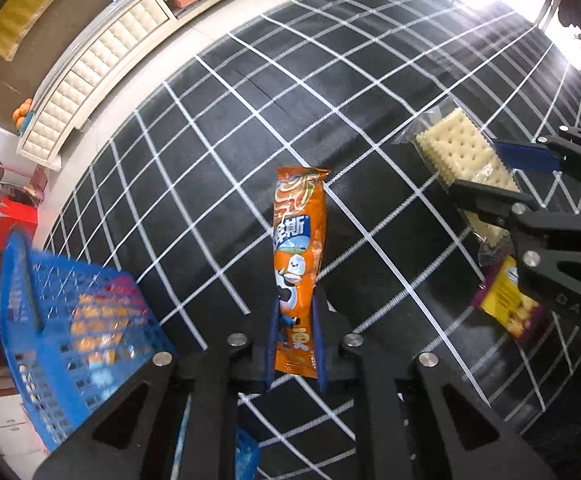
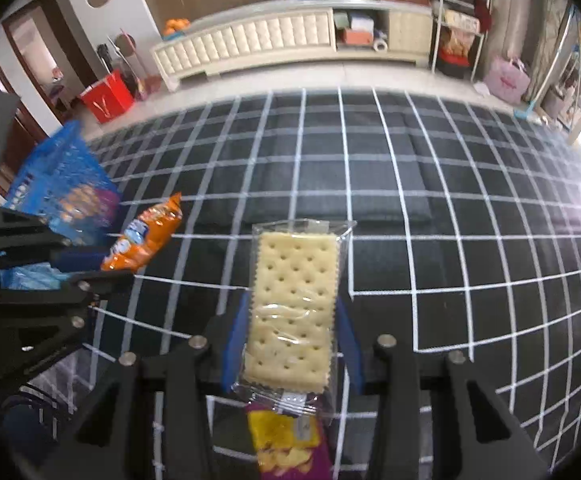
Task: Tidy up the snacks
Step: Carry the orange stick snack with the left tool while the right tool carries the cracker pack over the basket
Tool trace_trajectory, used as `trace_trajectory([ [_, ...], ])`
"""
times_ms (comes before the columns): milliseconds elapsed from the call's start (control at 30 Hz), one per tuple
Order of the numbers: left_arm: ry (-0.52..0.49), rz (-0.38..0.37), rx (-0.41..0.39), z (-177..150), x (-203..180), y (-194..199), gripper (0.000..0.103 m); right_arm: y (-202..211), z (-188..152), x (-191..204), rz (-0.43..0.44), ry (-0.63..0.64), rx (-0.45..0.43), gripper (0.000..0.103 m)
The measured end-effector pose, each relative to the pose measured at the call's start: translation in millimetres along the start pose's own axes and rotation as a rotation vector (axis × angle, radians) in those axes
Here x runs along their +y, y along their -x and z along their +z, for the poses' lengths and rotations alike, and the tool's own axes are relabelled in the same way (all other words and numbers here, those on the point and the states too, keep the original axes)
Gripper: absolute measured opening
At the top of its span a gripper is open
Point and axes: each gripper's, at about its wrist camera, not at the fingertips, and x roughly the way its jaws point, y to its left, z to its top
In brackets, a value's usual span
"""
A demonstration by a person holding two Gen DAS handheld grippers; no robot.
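Observation:
My left gripper (image 1: pixel 296 312) is shut on the lower end of a long orange snack packet (image 1: pixel 300 232), held up off the black grid-patterned cloth (image 1: pixel 250 128). The right wrist view has the same packet (image 2: pixel 146 236) at the left, in the left gripper (image 2: pixel 110 268). My right gripper (image 2: pixel 290 304) is shut on a clear pack of square crackers (image 2: pixel 296 264), its blue pads against the pack's long sides. From the left wrist view, the cracker pack (image 1: pixel 454 144) hangs at the right in the right gripper (image 1: pixel 478 168).
A blue mesh basket (image 1: pixel 70 320) with several snacks inside stands at the left edge of the cloth, and shows as a basket (image 2: pixel 58 184) in the right view. A purple and yellow chip bag (image 2: pixel 286 448) lies under the crackers. A cream cabinet (image 2: pixel 250 44) runs along the far wall.

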Motion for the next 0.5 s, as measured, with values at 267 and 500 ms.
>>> trace_trajectory([
  [267,0.069,-0.034,-0.127,-42.4,14.2,75.6,0.013,60.6,-1.5,43.1,-0.006,0.063,-0.068,0.047],
  [500,0.125,-0.040,-0.224,-76.6,38.2,127.5,0.013,92.3,-8.9,82.0,0.024,0.128,-0.113,0.047],
])
